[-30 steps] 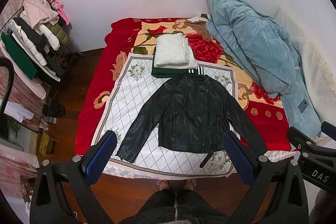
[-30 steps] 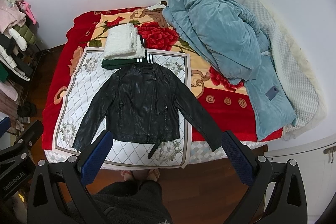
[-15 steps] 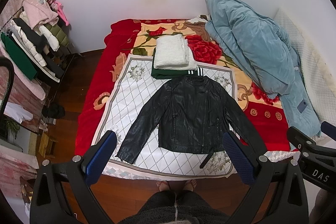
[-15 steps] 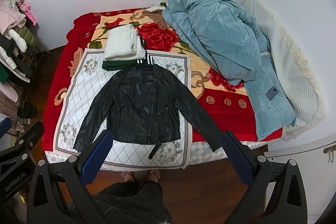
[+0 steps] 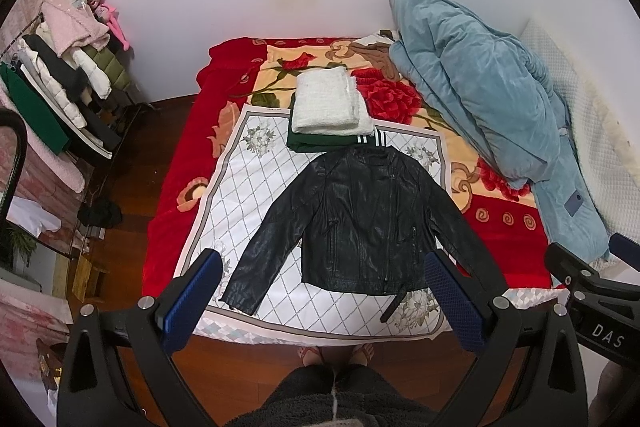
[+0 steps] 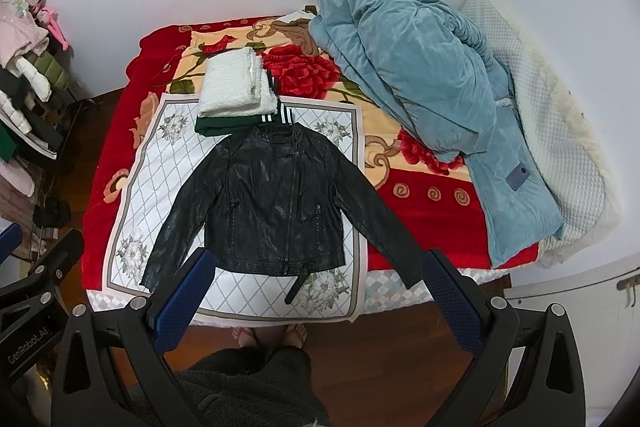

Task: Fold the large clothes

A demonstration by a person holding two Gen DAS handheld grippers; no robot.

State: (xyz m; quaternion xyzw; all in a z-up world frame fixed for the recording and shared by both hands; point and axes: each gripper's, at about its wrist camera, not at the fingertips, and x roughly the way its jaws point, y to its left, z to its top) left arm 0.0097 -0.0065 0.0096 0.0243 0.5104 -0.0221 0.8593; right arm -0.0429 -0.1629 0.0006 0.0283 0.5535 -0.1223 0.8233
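- Bed [image 5: 176, 211] with red floral blanket, against a white wall; a patterned white cloth [image 5: 248, 195] covers its near edge.
- Black leather jacket [image 5: 360, 223] lies flat on that cloth, sleeves spread, front up.
- Folded white garment [image 5: 326, 103] lies behind the collar.
- Left gripper [image 5: 324, 297] and right gripper [image 6: 314, 297]: jaws wide apart, empty, above the near edge.

A: quick count pls?

B: 1 black leather jacket [image 5: 362, 223] laid flat, 2 folded pieces stacked behind it, 1 white [image 5: 326, 99] over 1 green [image 5: 316, 142].

A: bedding?

B: 1 blue quilt [image 5: 476, 87], 1 patterned white sheet [image 5: 256, 187], 1 red floral blanket [image 5: 176, 195]. Rack clothes, too bunched to count tbh.
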